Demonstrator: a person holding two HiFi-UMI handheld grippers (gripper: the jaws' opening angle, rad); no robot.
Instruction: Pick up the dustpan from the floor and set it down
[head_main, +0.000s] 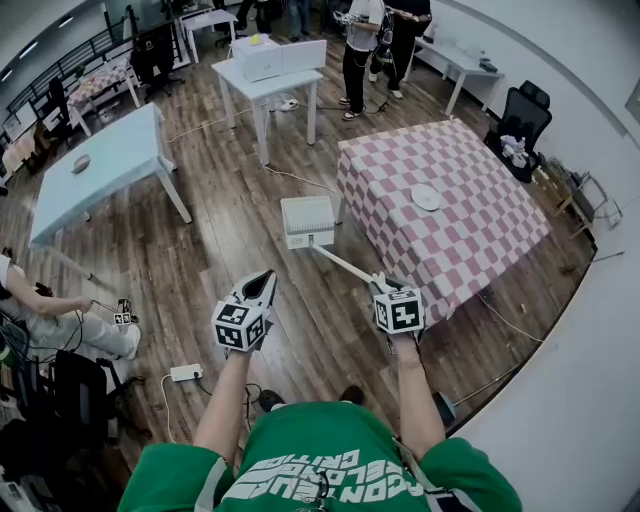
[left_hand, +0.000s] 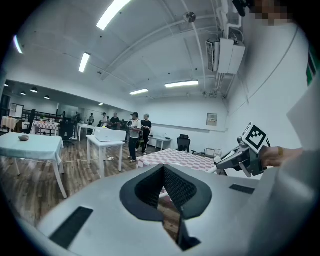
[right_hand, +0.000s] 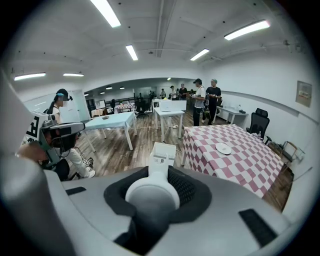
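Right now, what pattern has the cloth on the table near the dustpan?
The cloth has pink and white checks; the head view shows it best.

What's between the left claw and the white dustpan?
Just bare wooden floor; the head view shows nothing lying between the left claw and the dustpan.

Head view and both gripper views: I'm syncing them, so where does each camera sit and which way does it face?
Head view: on the head, facing steeply down; shows forearms, left gripper, right gripper holding the dustpan.
Left gripper view: on that gripper, facing roughly level; its empty jaws.
Right gripper view: on that gripper, facing downward; jaws clamp the dustpan.
All share the checkered table.
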